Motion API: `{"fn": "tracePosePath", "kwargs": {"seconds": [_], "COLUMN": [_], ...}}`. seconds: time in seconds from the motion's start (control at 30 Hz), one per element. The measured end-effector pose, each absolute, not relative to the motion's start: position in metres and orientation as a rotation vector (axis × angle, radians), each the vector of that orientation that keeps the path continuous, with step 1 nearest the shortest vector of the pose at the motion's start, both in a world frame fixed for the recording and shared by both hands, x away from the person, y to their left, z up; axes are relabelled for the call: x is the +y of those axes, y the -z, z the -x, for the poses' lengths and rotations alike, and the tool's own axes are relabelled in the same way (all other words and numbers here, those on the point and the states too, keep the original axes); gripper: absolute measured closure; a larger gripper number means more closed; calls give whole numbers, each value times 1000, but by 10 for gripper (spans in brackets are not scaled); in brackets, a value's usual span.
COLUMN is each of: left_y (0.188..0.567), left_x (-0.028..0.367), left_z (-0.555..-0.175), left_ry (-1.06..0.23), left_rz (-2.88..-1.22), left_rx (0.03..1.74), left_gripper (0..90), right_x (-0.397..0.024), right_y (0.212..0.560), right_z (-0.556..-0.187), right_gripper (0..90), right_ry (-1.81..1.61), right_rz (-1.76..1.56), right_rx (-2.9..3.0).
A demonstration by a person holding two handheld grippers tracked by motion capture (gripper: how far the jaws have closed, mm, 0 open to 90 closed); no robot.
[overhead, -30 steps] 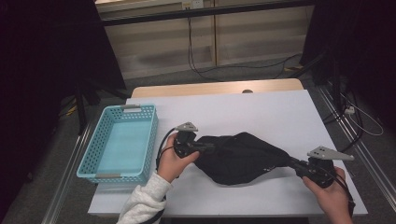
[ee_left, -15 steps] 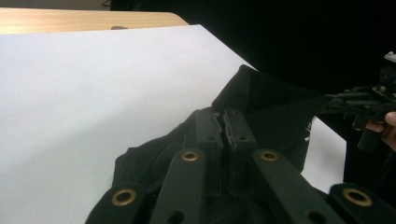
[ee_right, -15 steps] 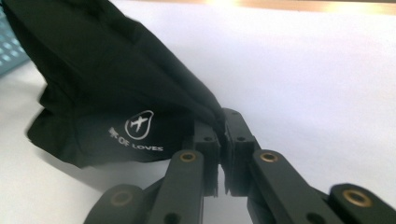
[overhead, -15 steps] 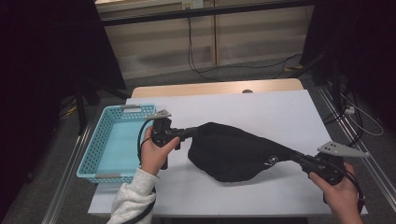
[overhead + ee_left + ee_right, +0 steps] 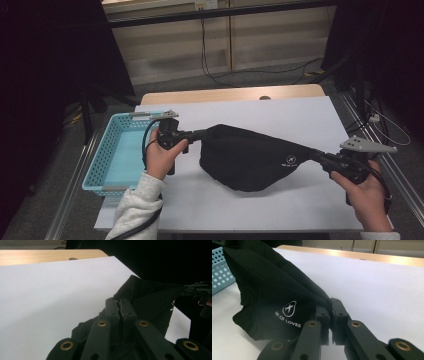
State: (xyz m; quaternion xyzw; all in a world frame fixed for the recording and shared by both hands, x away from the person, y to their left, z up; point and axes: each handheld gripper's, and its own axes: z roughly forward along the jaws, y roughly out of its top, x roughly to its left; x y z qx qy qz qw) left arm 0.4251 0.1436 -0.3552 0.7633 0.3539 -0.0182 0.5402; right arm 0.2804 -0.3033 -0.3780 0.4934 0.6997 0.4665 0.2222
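Observation:
A black garment with a small white logo hangs stretched between my two grippers above the white table; its lower part sags onto the tabletop. My left gripper is shut on the garment's left corner, the cloth pinched between its jaws. At the right, my right gripper is shut on the other corner; the right gripper view shows the fabric with its logo nipped at the jaw tips.
A light blue perforated basket stands at the table's left edge, just left of my left hand. A wooden tabletop strip runs along the far edge. Cables lie on the floor beyond.
Both hands have risen and moved apart. The garment, bunched on the table a second ago, is now pulled out long between the grippers. The left hand has shifted left toward the basket.

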Motion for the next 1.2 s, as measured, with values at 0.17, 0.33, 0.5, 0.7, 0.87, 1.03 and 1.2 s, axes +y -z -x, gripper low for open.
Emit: {"fn": "tracePosePath", "kwargs": {"seconds": [0.17,0.33,0.5,0.7,0.87,1.03,1.2], "left_y": [351,347,342,336,333,335,333], "left_x": [148,151,154,154,153,153,155], "left_z": [-428,-433,-436,-441,-447,-450,-453], "left_ry": [33,30,33,29,16,20,15], "left_rz": [-1817,-1808,-1793,-1787,-1788,-1783,-1771], "left_rx": [850,862,870,881,889,907,924], "left_gripper": [872,872,872,873,873,872,873], "right_x": [-299,-297,-297,-296,-296,-293,-293], "right_y": [371,367,362,357,352,353,353], "right_z": [-289,-297,-304,-313,-323,-332,-338], "right_gripper": [862,862,862,862,862,863,862], "right_ry": [-1260,-1287,-1292,-1273,-1241,-1223,-1220], "right_rz": [-1357,-1369,-1376,-1374,-1378,-1378,-1379], "right_rx": [1955,1959,1964,1962,1962,1956,1959]}}
